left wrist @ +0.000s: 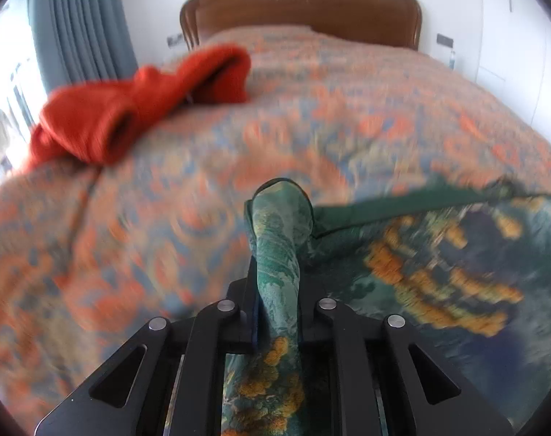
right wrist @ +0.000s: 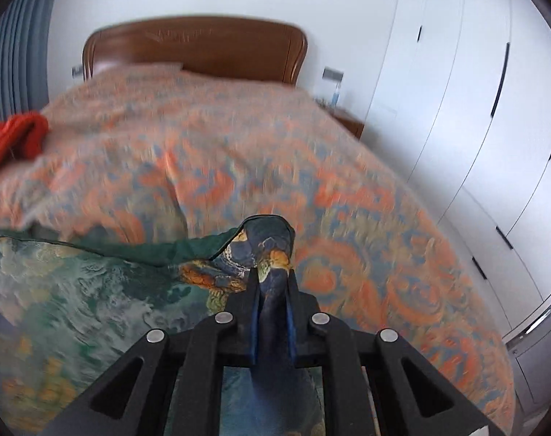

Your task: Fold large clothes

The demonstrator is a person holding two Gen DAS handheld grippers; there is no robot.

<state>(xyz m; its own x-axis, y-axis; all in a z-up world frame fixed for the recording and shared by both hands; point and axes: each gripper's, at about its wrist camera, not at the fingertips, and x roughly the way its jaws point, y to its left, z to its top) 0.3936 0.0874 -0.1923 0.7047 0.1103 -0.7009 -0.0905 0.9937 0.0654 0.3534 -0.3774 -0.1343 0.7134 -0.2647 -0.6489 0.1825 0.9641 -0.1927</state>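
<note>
A large green, blue and orange printed garment [left wrist: 438, 265] is stretched over the bed between my two grippers. My left gripper [left wrist: 275, 254] is shut on a bunched corner of it, which pokes out past the fingertips. My right gripper [right wrist: 272, 272] is shut on the other corner; the garment [right wrist: 75, 290] spreads to the left in the right wrist view, with a dark green edge along its far side. Both views are blurred by motion.
The bed has an orange and blue patterned bedspread [left wrist: 311, 116] and a brown wooden headboard [left wrist: 300, 11]. A red knitted garment [left wrist: 137, 109] lies crumpled at the bed's left side, also in the right wrist view [right wrist: 17, 138]. Grey curtains [left wrist: 82, 25] hang left; white wardrobe doors [right wrist: 475, 109] stand right.
</note>
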